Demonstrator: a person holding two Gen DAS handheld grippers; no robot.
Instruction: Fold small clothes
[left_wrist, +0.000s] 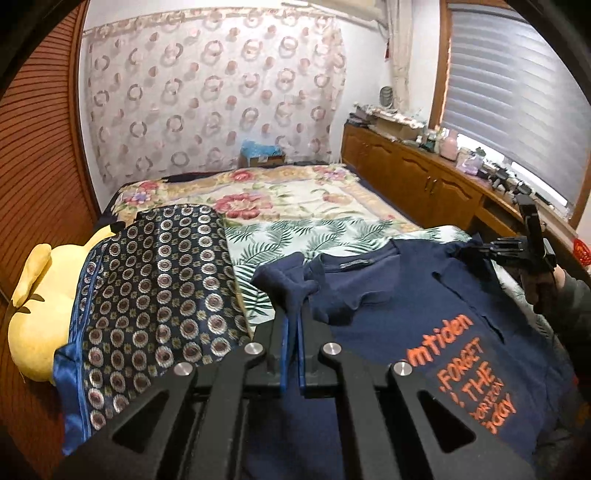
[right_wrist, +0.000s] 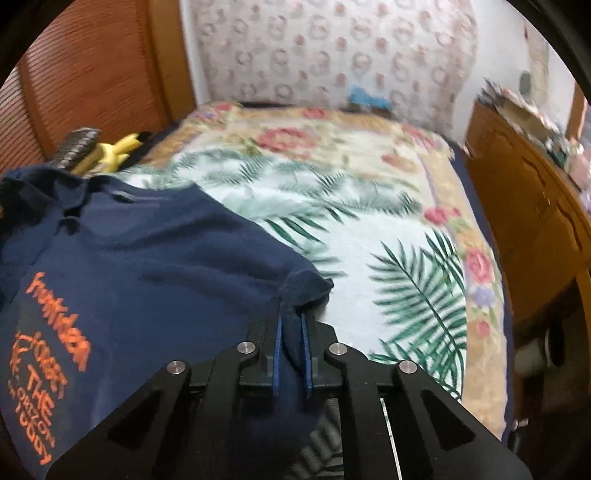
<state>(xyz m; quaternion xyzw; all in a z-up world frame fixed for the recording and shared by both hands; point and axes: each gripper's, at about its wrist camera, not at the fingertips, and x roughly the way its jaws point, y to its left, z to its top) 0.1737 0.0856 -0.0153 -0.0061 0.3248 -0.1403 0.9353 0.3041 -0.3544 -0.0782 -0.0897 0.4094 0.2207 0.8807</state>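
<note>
A small navy T-shirt (left_wrist: 399, 295) with orange lettering lies spread on the bed, also seen in the right wrist view (right_wrist: 140, 266). My left gripper (left_wrist: 293, 314) is shut on a bunched fold of the shirt's left sleeve edge, lifted slightly off the bed. My right gripper (right_wrist: 291, 317) is shut on the shirt's right edge, with navy cloth pinched between its blue pads. From the left wrist view the right gripper (left_wrist: 476, 249) shows at the shirt's far right corner, held by a gloved hand.
The bed carries a palm-leaf sheet (right_wrist: 369, 236) and a floral blanket (left_wrist: 280, 192). A dark patterned cushion (left_wrist: 155, 288) and a yellow plush toy (left_wrist: 40, 299) lie at the left. Wooden cabinets (left_wrist: 417, 177) with clutter run along the right, under a window blind.
</note>
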